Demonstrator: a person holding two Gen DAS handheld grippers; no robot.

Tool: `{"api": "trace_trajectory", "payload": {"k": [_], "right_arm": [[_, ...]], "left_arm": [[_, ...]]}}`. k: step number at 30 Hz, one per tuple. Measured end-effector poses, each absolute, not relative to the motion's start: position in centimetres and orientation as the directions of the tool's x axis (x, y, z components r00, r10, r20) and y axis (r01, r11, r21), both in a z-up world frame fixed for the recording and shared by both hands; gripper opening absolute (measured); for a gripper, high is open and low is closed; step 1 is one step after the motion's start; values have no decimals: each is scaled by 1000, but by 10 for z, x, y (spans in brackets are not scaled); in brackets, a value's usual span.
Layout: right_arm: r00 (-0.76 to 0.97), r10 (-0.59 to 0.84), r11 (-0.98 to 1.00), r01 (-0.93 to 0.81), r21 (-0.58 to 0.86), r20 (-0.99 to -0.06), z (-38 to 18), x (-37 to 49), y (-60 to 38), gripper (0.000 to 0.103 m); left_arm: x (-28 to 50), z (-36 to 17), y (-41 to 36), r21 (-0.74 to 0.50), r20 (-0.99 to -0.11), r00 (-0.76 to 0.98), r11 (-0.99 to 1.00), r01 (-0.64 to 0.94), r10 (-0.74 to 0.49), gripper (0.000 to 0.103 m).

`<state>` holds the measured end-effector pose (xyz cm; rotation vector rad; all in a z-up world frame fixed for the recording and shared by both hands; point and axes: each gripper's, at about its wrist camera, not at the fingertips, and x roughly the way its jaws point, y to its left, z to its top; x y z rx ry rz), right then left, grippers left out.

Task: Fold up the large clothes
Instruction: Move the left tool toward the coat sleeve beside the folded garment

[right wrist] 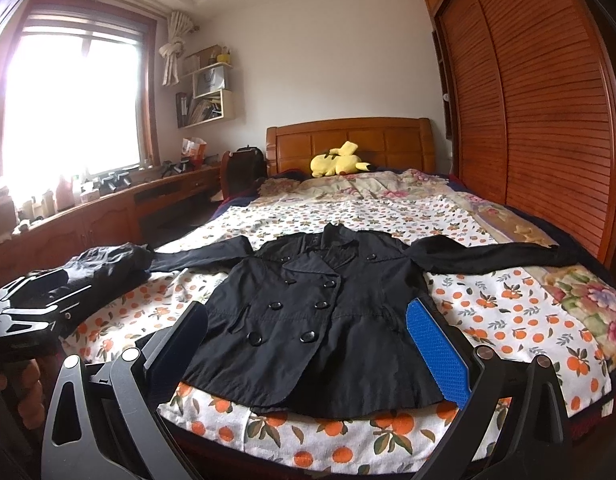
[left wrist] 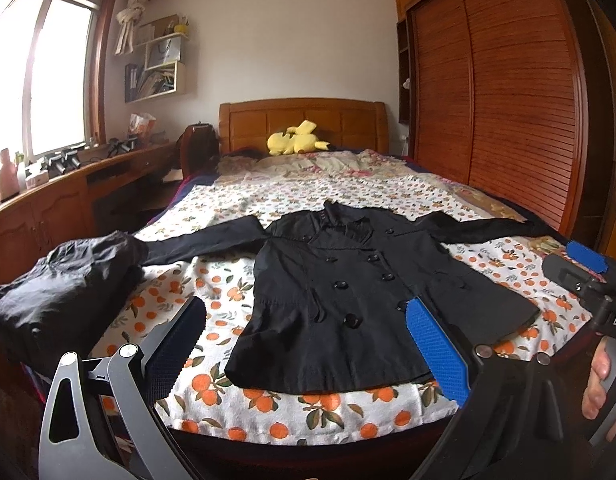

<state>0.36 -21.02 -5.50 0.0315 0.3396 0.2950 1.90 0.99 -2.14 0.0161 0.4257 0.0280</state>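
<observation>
Black coat (left wrist: pixel 339 300) flat on bed (left wrist: pixel 308 408), sleeves spread; left tongs (left wrist: pixel 308 344), right tongs (right wrist: pixel 308 344) wide apart, empty.

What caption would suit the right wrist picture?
Open right gripper hovers over a black coat spread flat, sleeves out, on the orange-print bedspread.

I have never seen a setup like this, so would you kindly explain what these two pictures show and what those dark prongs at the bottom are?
Each picture comes from a fisheye camera on a hand-held gripper, looking along its two fingers. The prongs in the left wrist view are the left gripper; those in the right wrist view are the right gripper. Both are open and hold nothing. On the orange-print bedsheet lies a black double-breasted coat, spread flat with its sleeves out. Beside it sits a folded pile of black clothing. A yellow plush toy rests by the headboard.
</observation>
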Motion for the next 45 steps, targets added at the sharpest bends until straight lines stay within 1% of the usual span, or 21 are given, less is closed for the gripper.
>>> {"api": "trace_trajectory", "payload": {"k": [9,14,17,29,35,41,45], "right_arm": [[883,306,950,-305,60,-356,-71,27,-192,96],[868,337,939,-338,63,-366,-80,47,-181,96],[864,340,936,-351,42,-371,-85,62,-170,96],[828,412,900,-435,29,-379,-101,131,-130,96],[807,442,880,-475,15,-391,-106,176,-105,96],[798,443,876,-482,8,-407,-114,220,-82,96],[784,441,869,-495,-12,-438,-129,247,-66,96]], "left_arm": [[43,-45,29,14,-448,892,998,-54,54,101],[61,-62,42,12,-483,873,998,-69,66,101],[72,-72,51,5,-504,861,997,-80,71,101],[117,-106,91,41,-552,824,991,-126,128,101],[145,-113,111,60,-568,810,989,-138,147,101],[171,-110,128,53,-571,811,991,-121,130,101],[192,-108,138,39,-584,803,992,-121,121,101]]}}
